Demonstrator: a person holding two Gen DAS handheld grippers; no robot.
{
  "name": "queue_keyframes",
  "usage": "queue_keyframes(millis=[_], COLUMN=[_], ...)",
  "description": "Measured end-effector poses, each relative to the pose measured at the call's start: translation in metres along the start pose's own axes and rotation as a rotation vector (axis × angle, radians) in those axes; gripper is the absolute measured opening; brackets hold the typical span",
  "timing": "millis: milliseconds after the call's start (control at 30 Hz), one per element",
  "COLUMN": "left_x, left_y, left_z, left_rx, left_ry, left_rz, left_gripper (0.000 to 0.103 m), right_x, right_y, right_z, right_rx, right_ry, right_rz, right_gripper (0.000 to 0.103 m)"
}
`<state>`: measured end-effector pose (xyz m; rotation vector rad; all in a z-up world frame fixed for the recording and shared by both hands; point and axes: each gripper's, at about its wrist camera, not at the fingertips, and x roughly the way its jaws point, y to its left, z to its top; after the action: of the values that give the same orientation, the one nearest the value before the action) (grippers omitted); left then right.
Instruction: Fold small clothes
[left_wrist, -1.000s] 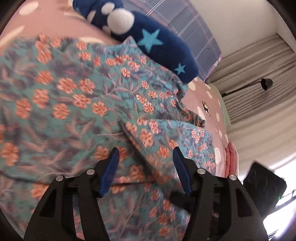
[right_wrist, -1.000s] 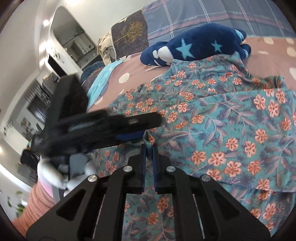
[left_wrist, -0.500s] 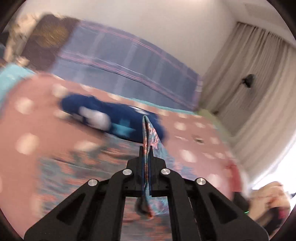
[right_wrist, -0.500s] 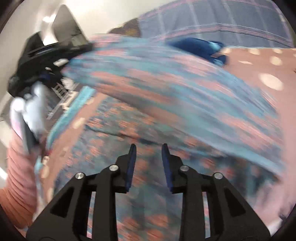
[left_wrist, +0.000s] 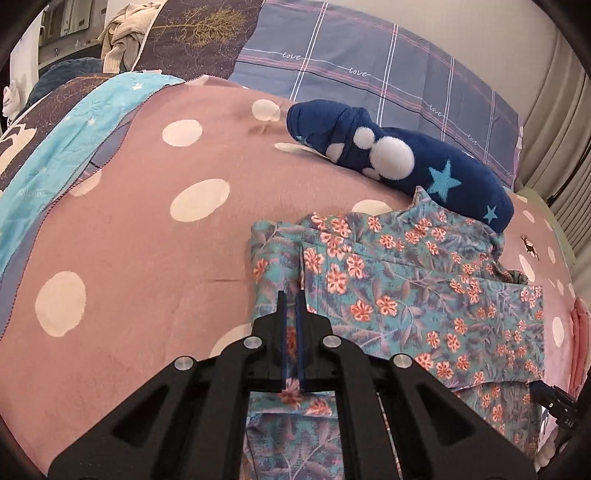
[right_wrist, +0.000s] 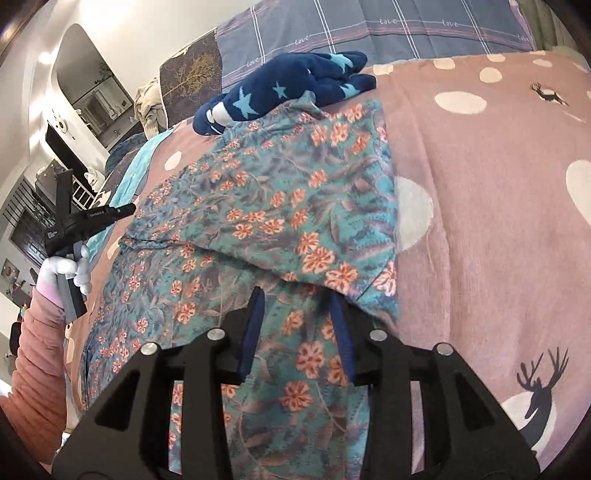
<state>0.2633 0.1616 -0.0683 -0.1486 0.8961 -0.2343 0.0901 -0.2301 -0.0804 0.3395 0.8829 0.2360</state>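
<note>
A teal garment with orange flowers (left_wrist: 406, 295) lies on the pink dotted bedspread (left_wrist: 129, 258), folded over so that a top layer covers its far half. My left gripper (left_wrist: 291, 295) is shut, and the left edge of the top layer runs straight into its jaws. In the right wrist view the garment (right_wrist: 277, 206) fills the middle, and the left gripper (right_wrist: 131, 210) hovers at its left corner in a gloved hand. My right gripper (right_wrist: 297, 295) sits over the near part of the cloth. Its jaws are opening, and the folded layer's hem lies just past the tips, not pinched.
A navy plush toy with stars (left_wrist: 406, 166) lies against the garment's far edge. A plaid pillow (left_wrist: 369, 66) and a light blue blanket (left_wrist: 74, 122) lie behind and to the left. A pink sleeve (right_wrist: 40, 332) is at the left of the right wrist view.
The left gripper shut on the garment, lifted it and carried it across, laying one layer over the other. The right gripper, shut on the cloth before, has let go and opened.
</note>
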Motion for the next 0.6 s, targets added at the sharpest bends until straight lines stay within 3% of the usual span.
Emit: queue_keyframes(millis=[67,133,200,267,367,433,500,600], left_x=[0.002,0.006,0.011,0.007,0.001,0.009,0.035,0.045], left_y=[0.000,0.002,-0.004,-0.015,-0.039,-0.062,-0.079,-0.101], left_z=[0.001,-0.003,-0.013,-0.017,-0.020,-0.026,-0.039,-0.060], left_rx=[0.005,0.011,0.016,0.026,0.077,0.141,0.204,0.328], left_ry=[-0.001,0.013,0.016,-0.002,-0.036,-0.012,0.071,-0.006], left_rz=[-0.003,-0.003,0.009,-0.028,-0.091,-0.100,-0.046,0.085], left_gripper=[0.004,0.020,0.020,0.020,0.020,0.020,0.022,0.025], right_x=[-0.002,-0.003,-0.006,-0.012,-0.027,-0.031,-0.027,-0.002], right_y=[0.002,0.002,0.002,-0.001,-0.014,-0.026,-0.041,-0.066], right_z=[0.001,0.002,0.005,0.012,0.038,0.061,0.087,0.130], right_rx=[-0.001,0.001,0.006,0.008,0.062,0.090,0.127,0.205], right_ry=[-0.006,-0.007,-0.010,-0.026,-0.083,-0.108,-0.098,0.000], right_rz=[0.002,0.001,0.009,0.025,0.059,0.058,0.040,-0.006], right_gripper=[0.039,0.040,0.040,0.040,0.042,0.044,0.046,0.048])
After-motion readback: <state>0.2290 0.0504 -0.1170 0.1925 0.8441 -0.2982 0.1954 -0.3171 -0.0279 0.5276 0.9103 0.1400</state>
